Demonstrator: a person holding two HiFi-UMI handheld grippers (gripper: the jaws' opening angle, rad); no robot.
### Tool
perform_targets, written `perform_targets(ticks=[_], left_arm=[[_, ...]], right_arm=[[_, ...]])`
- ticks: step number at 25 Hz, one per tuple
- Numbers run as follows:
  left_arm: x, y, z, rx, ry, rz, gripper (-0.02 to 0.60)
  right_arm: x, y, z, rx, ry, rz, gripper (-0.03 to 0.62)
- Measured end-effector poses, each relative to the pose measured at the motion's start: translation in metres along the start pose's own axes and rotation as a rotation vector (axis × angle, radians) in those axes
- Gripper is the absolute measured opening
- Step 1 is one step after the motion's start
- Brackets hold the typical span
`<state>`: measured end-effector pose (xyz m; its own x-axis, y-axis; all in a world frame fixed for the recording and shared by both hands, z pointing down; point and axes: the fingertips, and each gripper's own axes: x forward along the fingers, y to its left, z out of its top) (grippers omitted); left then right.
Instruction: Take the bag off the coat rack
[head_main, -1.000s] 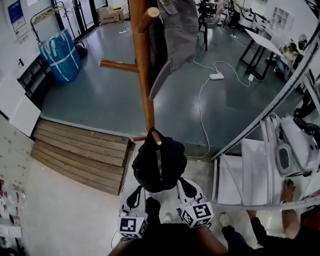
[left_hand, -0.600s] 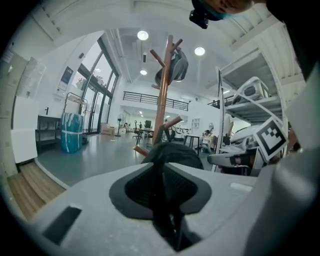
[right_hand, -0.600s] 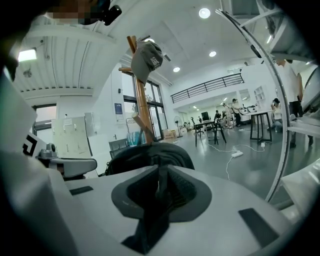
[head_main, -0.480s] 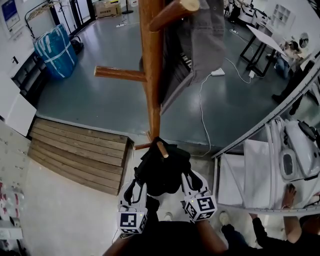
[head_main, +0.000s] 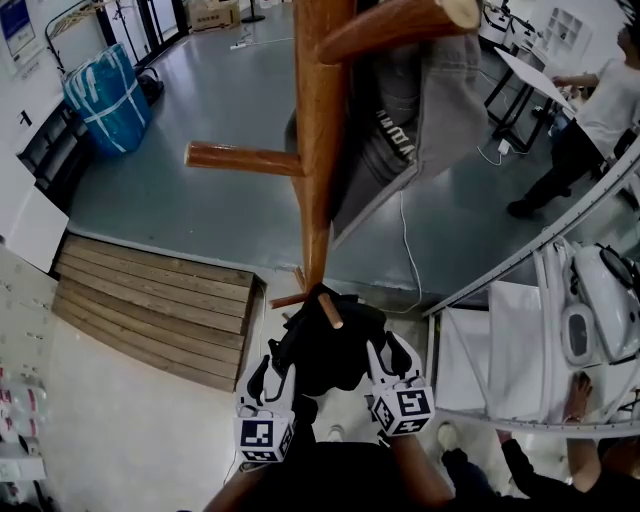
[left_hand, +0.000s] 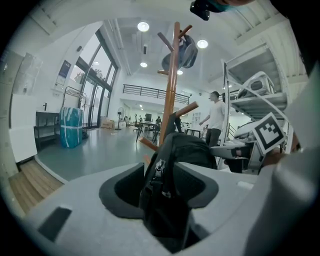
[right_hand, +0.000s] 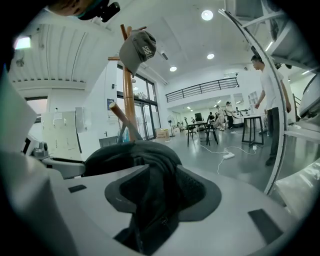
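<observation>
Two grippers flank the black bag (head_main: 322, 348), which hangs from a short lower peg (head_main: 330, 311) of the wooden coat rack (head_main: 318, 150), close in front of the person.

At the bag's left side, the left gripper (head_main: 272, 377) has its jaws spread wide, having just been opening. Its own view shows a zippered fold of the bag standing upright in the gap between them. The pads do not clamp it.

At the bag's right side, the right gripper (head_main: 389, 357) also has its jaws well apart and just been opening. Dark, bunched fabric of the bag lies in the gap between them, loose rather than pinched. Both grippers point forward at the bag, about level with each other, each touching or just beside it. The bag's weight is on the peg, not on either gripper.

Higher on the rack, a grey cap (head_main: 440, 100) hangs from an upper peg.

Far left, on the grey floor, a stuffed blue sack (head_main: 98, 92) bound with pale straps stands upright; its contents are hidden. Near the top edge sits a cardboard box (head_main: 215, 13), and I cannot tell what it holds. At the right, a metal shelf unit (head_main: 500, 280) carries white sheets and a white, rounded appliance (head_main: 590, 310). A person's hand (head_main: 575, 392) rests on its lower rail.
</observation>
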<state>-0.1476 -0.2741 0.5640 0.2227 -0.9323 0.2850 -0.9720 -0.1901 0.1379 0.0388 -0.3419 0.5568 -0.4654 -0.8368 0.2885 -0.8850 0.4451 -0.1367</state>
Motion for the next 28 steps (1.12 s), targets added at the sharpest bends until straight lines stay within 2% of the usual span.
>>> perform_targets(ticks=[7,12,17,28], left_arm=[[0.009,0.001,-0.004,-0.001,0.019,-0.025,0.187],[0.018,-0.005,-0.007,0.008,0.042,-0.072,0.187],[0.027,-0.001,-0.010,0.043,0.067,-0.048,0.187],[0.034,0.007,-0.009,0.016,0.080,-0.050,0.152]], right_arm=[[0.012,-0.014,-0.012,0.012,0.052,-0.011,0.158],[0.023,-0.013,-0.017,0.011,0.072,-0.007,0.160],[0.028,-0.015,-0.023,0.010,0.081,-0.012,0.158],[0.030,-0.015,-0.020,0.008,0.067,-0.005,0.124]])
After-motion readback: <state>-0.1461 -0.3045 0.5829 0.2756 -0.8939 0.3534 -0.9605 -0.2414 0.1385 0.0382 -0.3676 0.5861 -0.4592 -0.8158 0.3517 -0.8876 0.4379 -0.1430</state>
